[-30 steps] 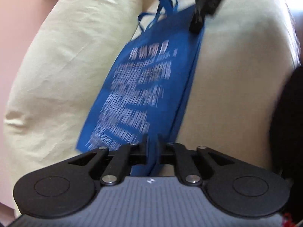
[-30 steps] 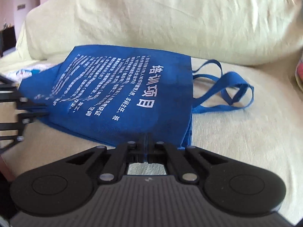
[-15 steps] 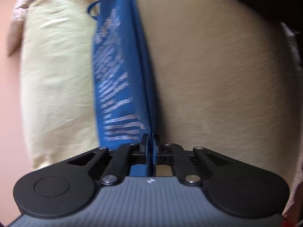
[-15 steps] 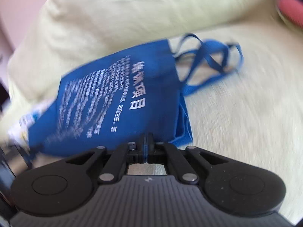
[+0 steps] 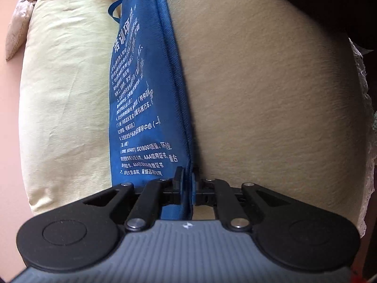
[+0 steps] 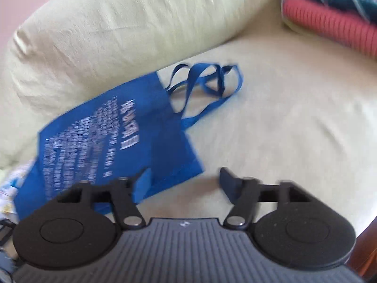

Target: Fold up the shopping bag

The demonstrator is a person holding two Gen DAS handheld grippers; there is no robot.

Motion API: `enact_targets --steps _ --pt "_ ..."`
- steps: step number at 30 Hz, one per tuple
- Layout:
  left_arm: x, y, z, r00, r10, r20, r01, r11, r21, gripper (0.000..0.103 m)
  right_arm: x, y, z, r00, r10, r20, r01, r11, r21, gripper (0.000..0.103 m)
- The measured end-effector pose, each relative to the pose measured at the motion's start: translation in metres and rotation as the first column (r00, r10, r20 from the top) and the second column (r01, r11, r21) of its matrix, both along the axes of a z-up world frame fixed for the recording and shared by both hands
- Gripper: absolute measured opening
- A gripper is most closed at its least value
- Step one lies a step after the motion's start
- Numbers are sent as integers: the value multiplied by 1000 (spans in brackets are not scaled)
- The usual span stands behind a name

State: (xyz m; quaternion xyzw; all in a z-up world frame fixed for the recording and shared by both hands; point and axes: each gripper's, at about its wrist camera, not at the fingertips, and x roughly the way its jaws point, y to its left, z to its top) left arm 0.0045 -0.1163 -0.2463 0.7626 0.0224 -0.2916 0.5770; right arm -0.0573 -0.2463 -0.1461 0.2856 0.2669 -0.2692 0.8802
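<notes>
- The left gripper (image 5: 187,176) is pinched tight on the near edge of the blue shopping bag (image 5: 141,108), so the bag cannot slide away while it gets folded
- In the left wrist view the bag runs away from that gripper in a long strip, seen almost edge-on, with white writing on one face
- The right gripper (image 6: 185,181) has just been opening, and its two fingers now stand wide apart with nothing squeezed between them
- One corner of the bag (image 6: 113,141) lies in front of the right gripper's left finger (image 6: 141,184), and I think that corner has been let go so it can stay down flat
- The bag rests on the pale yellow seat cushion (image 6: 282,129), which is soft and wide, a good place to lay it out
- Past the bag's far end, the blue handles (image 6: 207,82) lie in a loose tangle on the seat, not tucked in yet
- Behind the bag stands a big pale yellow back cushion (image 6: 117,23), and the bag's far edge lies close against it
- Farther off than the handles sits a stack of folded cloth (image 6: 334,14), red and teal, well apart from the bag
</notes>
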Motion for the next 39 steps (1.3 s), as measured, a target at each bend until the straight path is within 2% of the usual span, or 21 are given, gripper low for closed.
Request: enact_targets --steps 3,4,5,6,8,9,10,12,14,16,21,24,25,26,28,29,30,32,33,37,39 --pt "-1 0 0 1000 1 0 -1 1000 -7 5 0 -21 -2 999 15 50 -19 997 75 63" --pt "-2 0 0 1000 1 1 -1 1000 -9 4 2 -26 -1 998 31 49 -35 996 85 57" --pt "-2 0 0 1000 0 2 0 1000 -9 4 5 -27 0 998 56 34 -59 995 78 41" --pt "-3 0 0 1000 -2 6 2 1000 -9 4 8 -28 0 996 85 16 -85 994 69 34" --pt "-3 0 1 1000 -5 9 5 1000 -10 8 10 -26 0 992 127 -24 -126 992 31 28" --pt "-4 0 5 1000 2 3 -2 1000 -20 11 11 -22 0 987 154 -49 -155 988 -20 25" --pt "-4 2 8 1000 7 -2 -7 1000 -27 20 11 -16 -1 980 183 -80 -189 979 -81 23" --pt "-3 0 29 996 56 -68 -61 995 -80 21 11 -9 -1 970 217 -109 -233 960 -154 23" --pt "-8 5 75 980 98 -173 -135 968 -214 21 13 -12 1 969 221 -105 -235 962 -137 23" --pt "-20 3 103 977 76 -198 -133 947 -292 20 16 -17 3 970 225 -93 -235 966 -110 23" --pt "-47 -48 119 967 -85 -240 -8 932 -361 24 17 -28 4 962 262 -76 -267 961 -72 23" --pt "-48 -86 114 943 -128 -307 -19 901 -434 23 15 -32 3 952 299 -69 -303 950 -73 23" --pt "-46 -97 108 937 -123 -328 -37 896 -442 23 15 -32 3 945 318 -74 -324 942 -89 23" --pt "-24 -113 104 931 -114 -346 -54 896 -441 21 15 -31 3 937 340 -80 -347 932 -108 23" --pt "-5 -129 88 922 -61 -383 -110 905 -410 15 16 -30 4 924 370 -98 -381 912 -152 22" --pt "2 -135 75 912 -40 -408 -131 915 -383 0 17 -28 4 917 385 -109 -399 900 -176 24" --pt "-1 -134 73 910 -50 -412 -123 915 -383 0 18 -23 8 907 397 -141 -420 875 -239 25" --pt "-6 -129 68 919 -53 -391 -107 921 -375 0 12 -11 15 901 405 -155 -433 823 -367 25" --pt "-3 -127 68 914 -49 -404 -116 920 -375 0 9 -6 19 899 408 -157 -435 793 -427 25" --pt "1 -120 76 896 -47 -442 -138 916 -376 0 14 4 9 849 486 -208 -526 736 -427 9" --pt "2 -117 76 899 -61 -433 -114 923 -367 0 16 8 3 818 525 -235 -573 706 -417 8"
